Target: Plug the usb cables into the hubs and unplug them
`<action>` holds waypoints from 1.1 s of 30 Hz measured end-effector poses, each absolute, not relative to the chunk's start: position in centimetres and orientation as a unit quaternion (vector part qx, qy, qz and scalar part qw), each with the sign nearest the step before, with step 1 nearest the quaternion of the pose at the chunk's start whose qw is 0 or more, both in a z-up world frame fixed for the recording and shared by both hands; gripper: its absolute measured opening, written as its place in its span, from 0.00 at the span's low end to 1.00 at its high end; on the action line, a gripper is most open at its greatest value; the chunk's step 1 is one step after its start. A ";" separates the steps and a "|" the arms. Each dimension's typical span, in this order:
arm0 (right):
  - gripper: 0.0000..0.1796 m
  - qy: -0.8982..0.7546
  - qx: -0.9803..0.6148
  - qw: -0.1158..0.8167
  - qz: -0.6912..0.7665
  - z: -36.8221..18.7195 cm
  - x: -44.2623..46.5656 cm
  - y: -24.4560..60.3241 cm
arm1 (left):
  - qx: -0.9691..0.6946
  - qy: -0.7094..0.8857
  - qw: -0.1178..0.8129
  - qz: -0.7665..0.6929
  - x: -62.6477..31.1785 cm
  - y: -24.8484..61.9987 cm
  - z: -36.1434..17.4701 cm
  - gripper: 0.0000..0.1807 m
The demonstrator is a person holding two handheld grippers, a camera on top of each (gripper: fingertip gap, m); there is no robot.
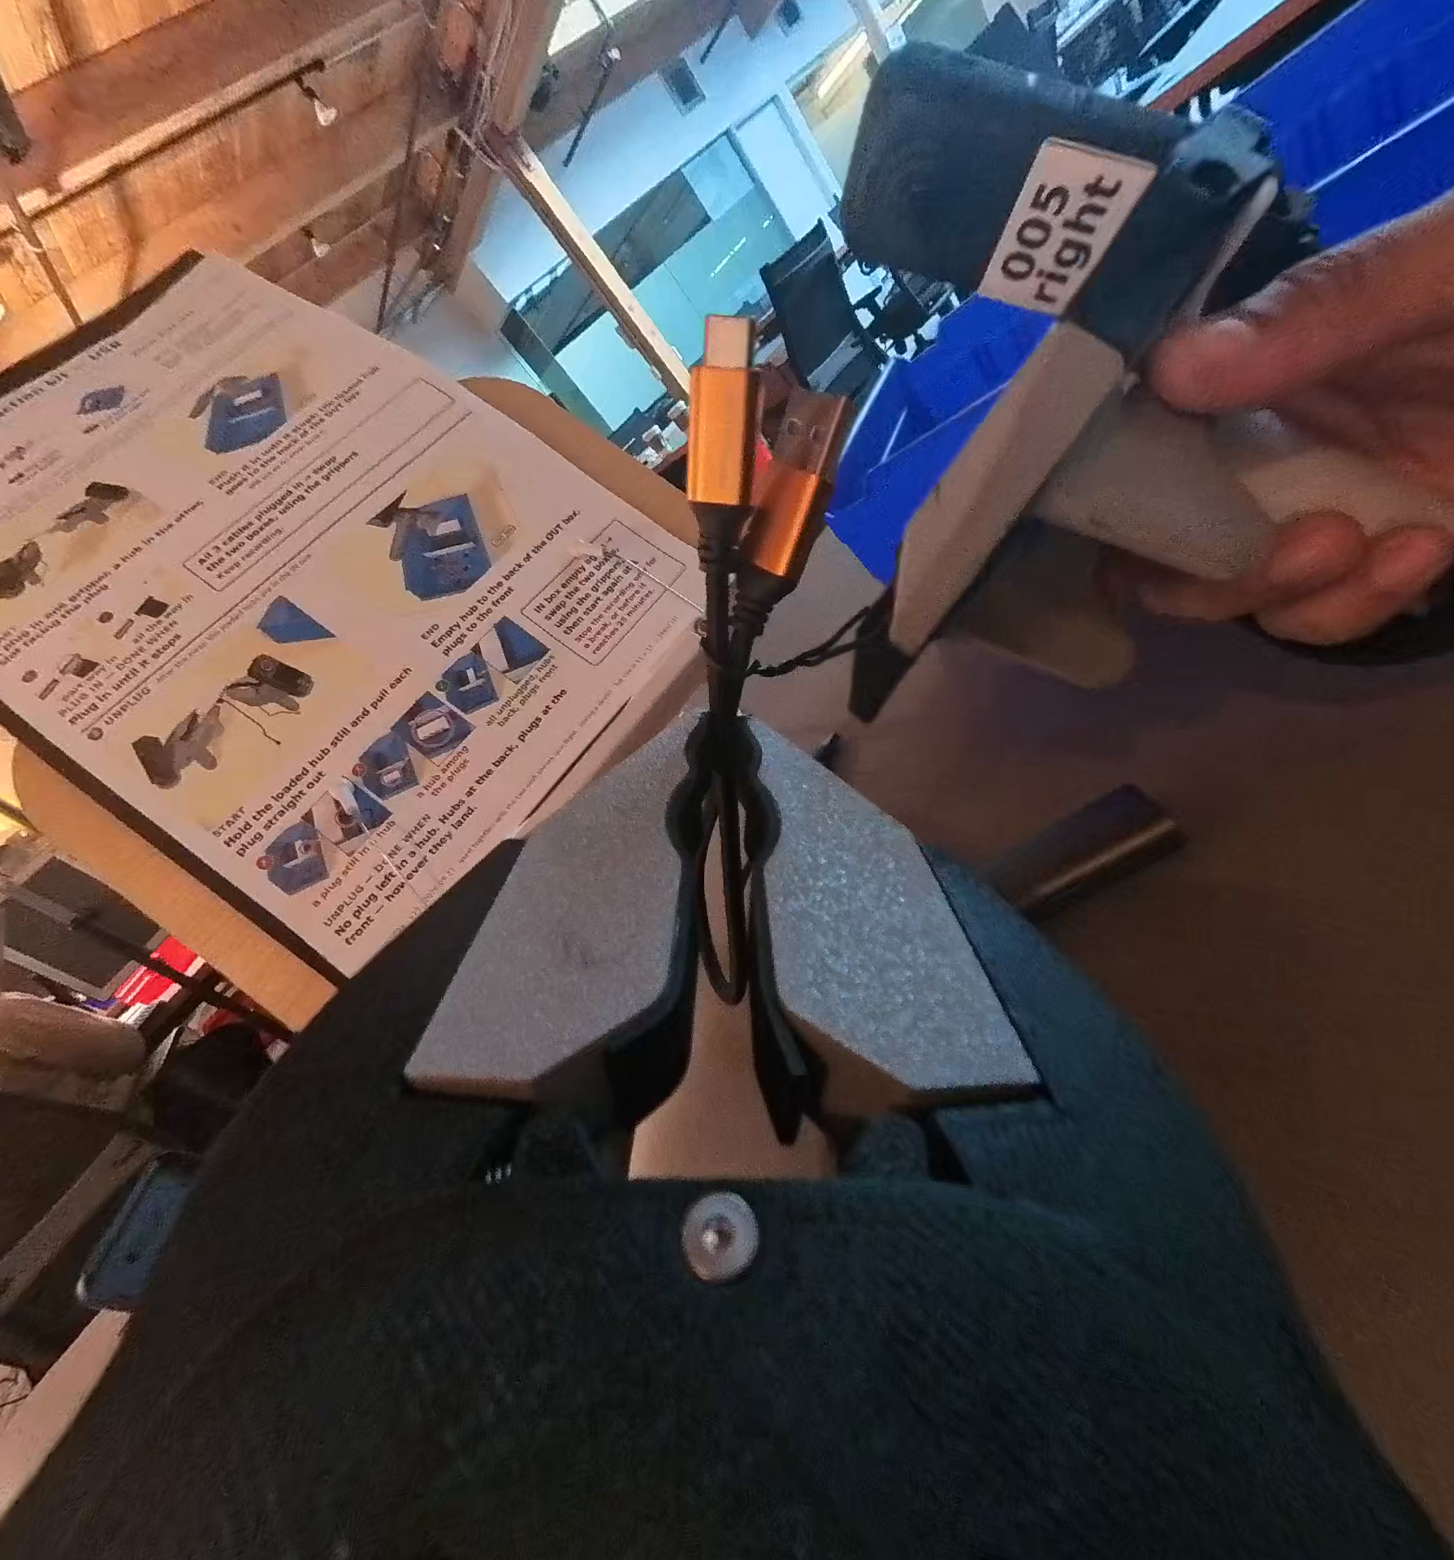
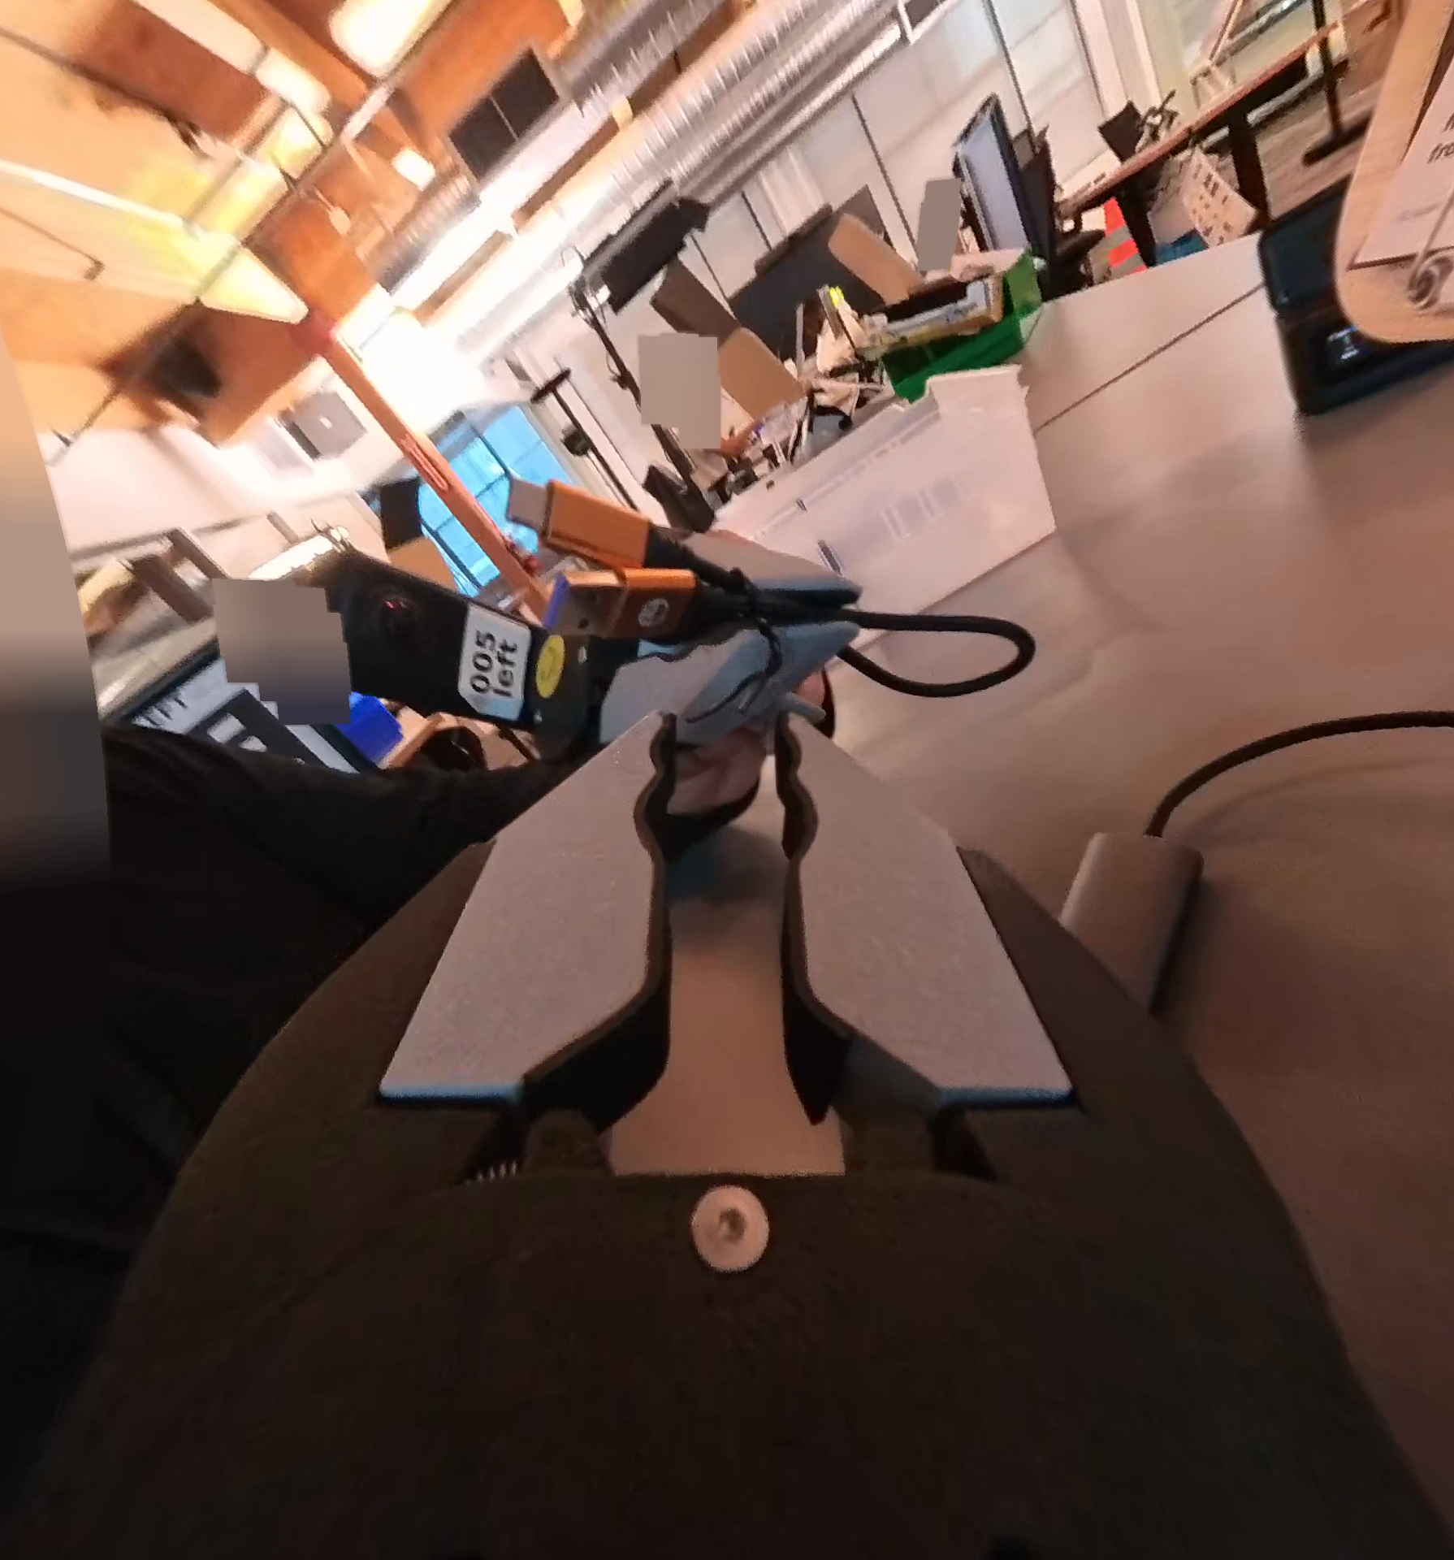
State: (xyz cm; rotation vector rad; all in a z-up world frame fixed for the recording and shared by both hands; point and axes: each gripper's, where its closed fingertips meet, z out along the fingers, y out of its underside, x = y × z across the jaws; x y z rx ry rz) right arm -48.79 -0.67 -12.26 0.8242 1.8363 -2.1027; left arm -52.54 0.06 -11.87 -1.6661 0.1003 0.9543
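Note:
My left gripper (image 1: 722,743) is shut on a black usb cable (image 1: 725,641), folded double and held above the table. Its two orange plugs, a slim one (image 1: 722,439) and a wider one (image 1: 791,498), stick out past the fingertips. My right gripper (image 2: 724,760) is open and empty, just short of the left gripper (image 2: 842,612) and its plugs (image 2: 622,603). The right gripper also shows in the left wrist view (image 1: 880,671), held in a hand at the upper right. A grey hub (image 2: 1129,920) with a black cord (image 2: 1297,734) lies on the table beside my right gripper, also seen in the left wrist view (image 1: 1103,853).
An instruction sheet on a wooden board (image 1: 285,591) stands to the left. A blue bin (image 1: 926,405) sits behind the cable. A black box (image 2: 1365,321), a white bin (image 2: 943,490) and a green bin (image 2: 960,346) stand farther off on the grey table (image 2: 1255,549). Less than 4 cm separates the two grippers' tips. From either gripper's tips it is about 12 cm to the grey hub (image 2: 1129,920).

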 end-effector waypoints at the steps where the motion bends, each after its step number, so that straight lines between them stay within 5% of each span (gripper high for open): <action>1: 0.10 0.633 0.280 0.106 -0.714 -12.4 -48.8 -0.8 | -0.711 0.041 0.573 0.404 -52.5 0.0 -11.9 0.00; 4: 0.00 0.646 0.270 0.079 -0.710 -12.3 -48.7 -1.0 | -0.715 0.033 0.574 0.398 -52.5 -0.1 -11.9 0.00; 10: 0.00 0.684 0.267 -0.030 -0.678 -12.8 -49.3 -0.4 | -0.721 0.017 0.598 0.350 -52.5 -0.3 -11.8 0.01; 20: 0.06 0.646 0.268 0.051 -0.712 -11.9 -48.7 -0.5 | -0.720 0.026 0.587 0.369 -52.5 -0.2 -11.9 0.00; 26: 0.00 0.635 0.268 0.082 -0.720 -11.9 -48.6 -0.8 | -0.719 0.025 0.584 0.376 -52.4 -0.1 -11.9 0.00; 33: 0.08 0.624 0.295 0.091 -0.718 -12.2 -49.3 -0.5 | -0.719 0.030 0.570 0.396 -52.5 -0.1 -12.0 0.01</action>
